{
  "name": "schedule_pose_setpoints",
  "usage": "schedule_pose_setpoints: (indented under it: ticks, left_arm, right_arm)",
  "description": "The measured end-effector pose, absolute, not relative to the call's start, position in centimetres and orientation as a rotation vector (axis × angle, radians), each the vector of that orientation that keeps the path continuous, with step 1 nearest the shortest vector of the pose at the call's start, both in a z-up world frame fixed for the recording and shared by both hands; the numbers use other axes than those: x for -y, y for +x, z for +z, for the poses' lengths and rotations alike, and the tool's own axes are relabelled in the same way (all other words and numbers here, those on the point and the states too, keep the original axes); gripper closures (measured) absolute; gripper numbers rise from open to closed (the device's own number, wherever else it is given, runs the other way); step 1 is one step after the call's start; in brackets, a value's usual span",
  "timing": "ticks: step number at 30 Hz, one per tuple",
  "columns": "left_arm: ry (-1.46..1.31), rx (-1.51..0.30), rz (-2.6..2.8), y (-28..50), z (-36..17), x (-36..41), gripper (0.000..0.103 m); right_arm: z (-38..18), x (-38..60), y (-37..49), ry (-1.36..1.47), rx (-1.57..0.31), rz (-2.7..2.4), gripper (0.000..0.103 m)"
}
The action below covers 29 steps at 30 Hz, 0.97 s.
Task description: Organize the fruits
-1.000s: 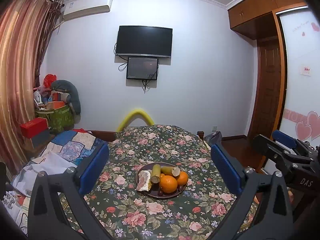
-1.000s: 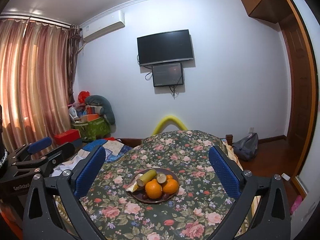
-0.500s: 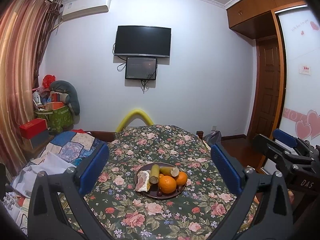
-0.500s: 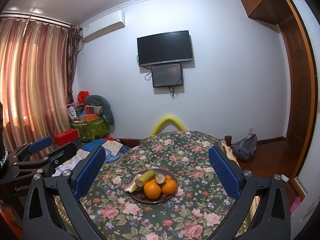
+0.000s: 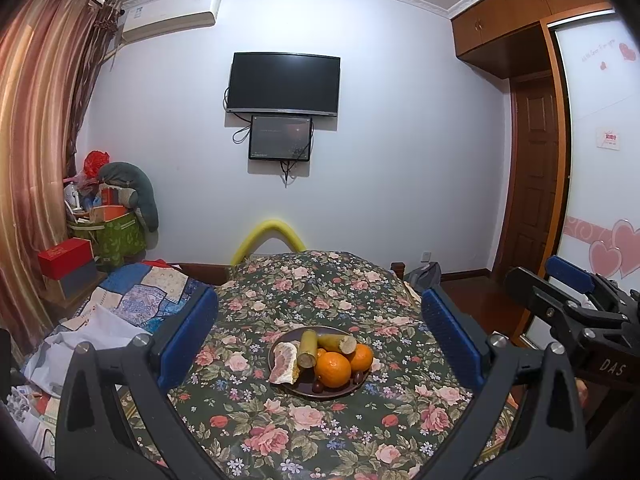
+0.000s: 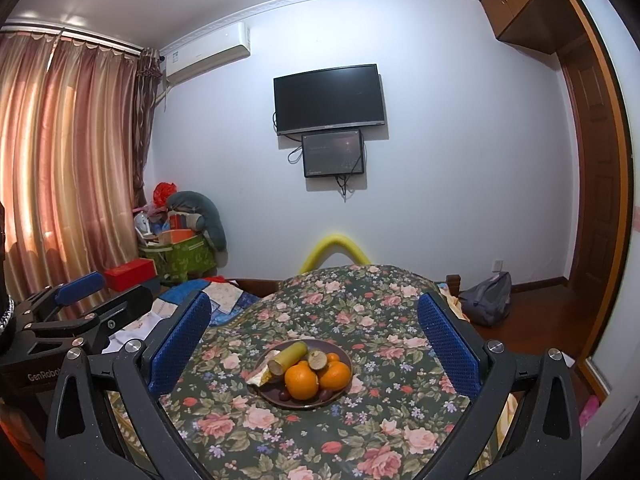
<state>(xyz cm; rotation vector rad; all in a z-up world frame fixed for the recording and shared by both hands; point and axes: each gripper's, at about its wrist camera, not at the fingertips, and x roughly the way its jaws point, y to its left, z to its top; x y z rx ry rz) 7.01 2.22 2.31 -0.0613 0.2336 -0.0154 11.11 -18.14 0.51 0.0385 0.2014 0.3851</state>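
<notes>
Oranges: two visible; green stalks: two; one plate.

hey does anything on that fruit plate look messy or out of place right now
Mostly tidy: the fruit sits piled on the dark plate, nothing spilled onto the floral cloth. One oddity: a pale peeled pomelo piece leans over the plate's left rim. Both tools, left tool and right tool, hang open, apart from it.

Fruits on plate on table
</notes>
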Motion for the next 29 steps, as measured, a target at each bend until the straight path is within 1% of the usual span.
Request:
schedule_pose_setpoints:
  ticks: [29]
  left_arm:
    - [-0.07,-0.247,-0.04,7.33,2.31,-2.22,0.0]
  right_arm:
    - [0.49,18.35,11.46,0.026,-0.204,0.365,0.0]
